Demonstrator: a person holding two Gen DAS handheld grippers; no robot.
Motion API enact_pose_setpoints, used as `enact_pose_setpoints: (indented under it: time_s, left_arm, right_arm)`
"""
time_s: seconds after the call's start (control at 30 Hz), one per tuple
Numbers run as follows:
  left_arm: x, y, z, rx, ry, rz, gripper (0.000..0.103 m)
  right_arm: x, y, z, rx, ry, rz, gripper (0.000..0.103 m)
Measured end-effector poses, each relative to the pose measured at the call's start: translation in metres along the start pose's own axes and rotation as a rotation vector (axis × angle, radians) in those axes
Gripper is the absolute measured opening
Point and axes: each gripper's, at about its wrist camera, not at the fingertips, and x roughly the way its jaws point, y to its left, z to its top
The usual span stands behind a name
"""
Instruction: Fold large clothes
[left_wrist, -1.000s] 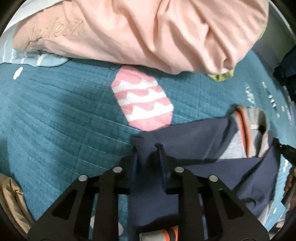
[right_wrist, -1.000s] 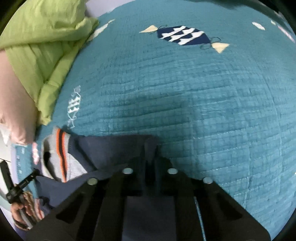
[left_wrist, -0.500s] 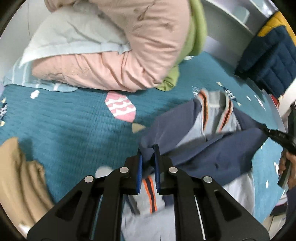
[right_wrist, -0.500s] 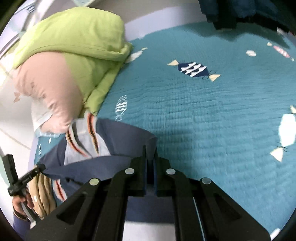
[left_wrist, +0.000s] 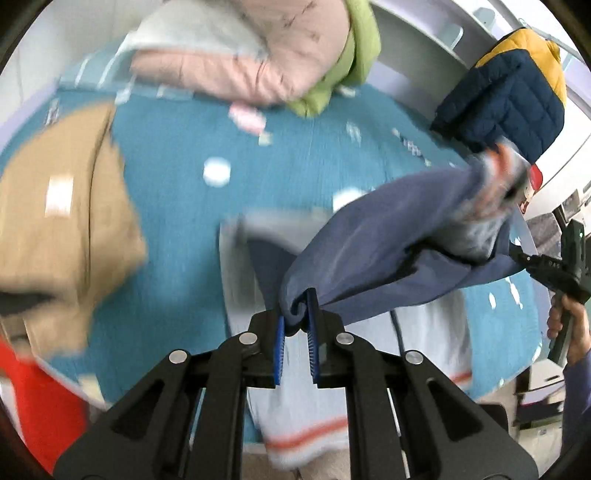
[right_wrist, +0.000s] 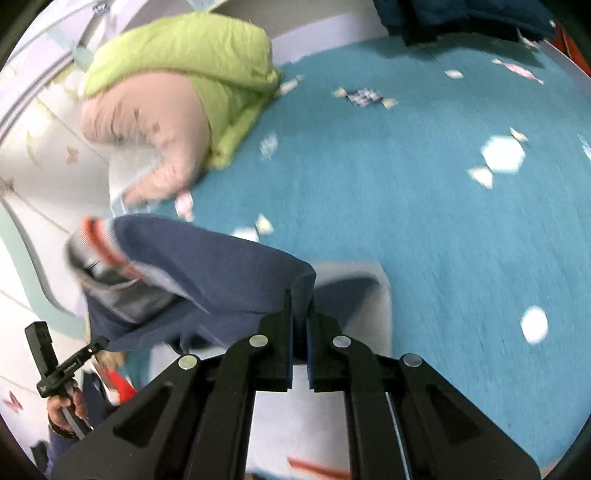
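Observation:
A navy sweater (left_wrist: 373, 251) with a grey collar and orange stripes hangs stretched in the air above the teal bed cover (left_wrist: 177, 206). My left gripper (left_wrist: 296, 314) is shut on one shoulder of it. My right gripper (right_wrist: 300, 306) is shut on the other shoulder (right_wrist: 221, 273). The sweater's pale grey lower part with an orange stripe (left_wrist: 303, 435) hangs down below the grippers. In the left wrist view the right gripper (left_wrist: 546, 266) shows at the far right, in the person's hand. In the right wrist view the left gripper (right_wrist: 66, 365) shows at the lower left.
A pink and green duvet pile (left_wrist: 266, 55) lies at the head of the bed. A tan garment (left_wrist: 62, 206) lies at the left, with something red (left_wrist: 48, 406) below it. A navy and yellow puffer jacket (left_wrist: 513, 85) hangs at the back right.
Both grippers have risen well above the bed, lifting the sweater off the cover and spreading it between them. The views are blurred from motion.

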Motion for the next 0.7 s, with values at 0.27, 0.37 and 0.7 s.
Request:
enact_pose_setpoints:
  time_s: [0.27, 0.37, 0.7]
  left_arm:
    - [0.035, 0.014, -0.089, -0.024, 0.162, 0.031, 0.011]
    - [0.034, 0.009, -0.096, 0.006, 0.158, 0.048, 0.012]
    - [-0.032, -0.008, -0.090, 0.086, 0.062, 0.242, 0.072]
  right_arm:
    - [0.023, -0.049, -0.113, 0.050, 0.159, -0.100, 0.006]
    - [0.024, -0.059, -0.129, 0.093, 0.150, -0.085, 0.007]
    - [-0.041, -0.034, -0.134, 0.001, 0.055, -0.166, 0.038]
